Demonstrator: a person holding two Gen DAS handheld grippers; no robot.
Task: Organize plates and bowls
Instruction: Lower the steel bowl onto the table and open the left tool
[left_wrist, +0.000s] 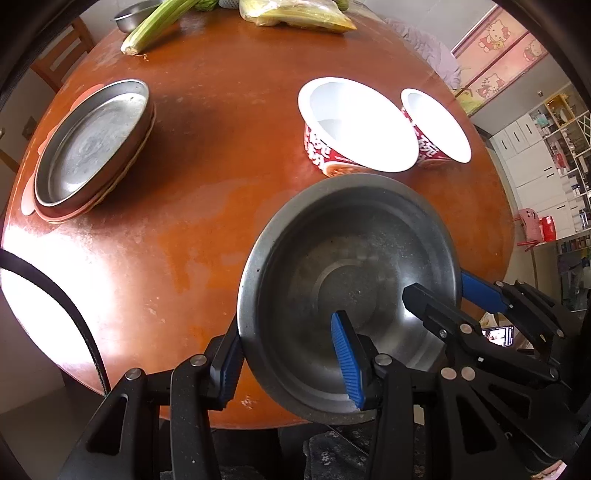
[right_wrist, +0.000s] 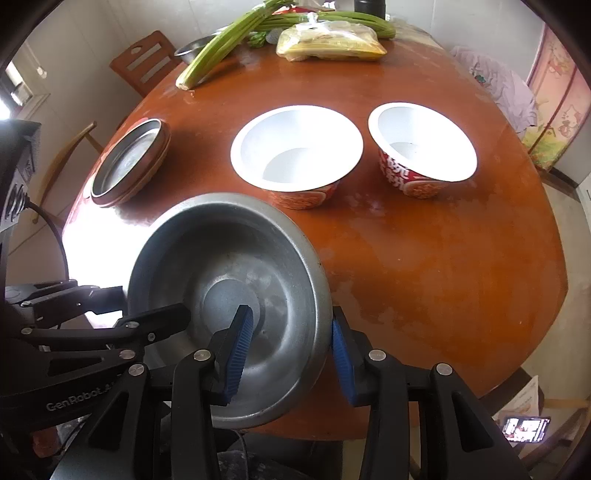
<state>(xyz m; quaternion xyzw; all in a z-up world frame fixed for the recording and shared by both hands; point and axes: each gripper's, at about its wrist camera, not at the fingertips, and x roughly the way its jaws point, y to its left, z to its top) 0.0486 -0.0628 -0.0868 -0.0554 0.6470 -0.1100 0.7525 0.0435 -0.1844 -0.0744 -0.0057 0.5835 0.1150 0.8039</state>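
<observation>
A large steel bowl (left_wrist: 332, 258) (right_wrist: 221, 258) hangs over the near edge of the round brown table (left_wrist: 207, 155), carried by both grippers. My left gripper (left_wrist: 288, 363) (right_wrist: 147, 301) is shut on the bowl's left wall, one finger inside and one outside. On the opposite wall my right gripper (right_wrist: 290, 358) (left_wrist: 443, 291) is shut the same way. Beyond it stand two red-and-white bowls (right_wrist: 295, 147) (right_wrist: 421, 144), both empty. A steel plate tops a stack of plates (left_wrist: 88, 144) (right_wrist: 129, 162) at the left.
At the far side of the table lie celery stalks (right_wrist: 221, 48), a yellow plastic bag (right_wrist: 332, 40) and a small steel bowl (right_wrist: 192, 48). A wooden chair (right_wrist: 144, 62) stands behind, to the left. A black cable (left_wrist: 74, 314) runs at the left.
</observation>
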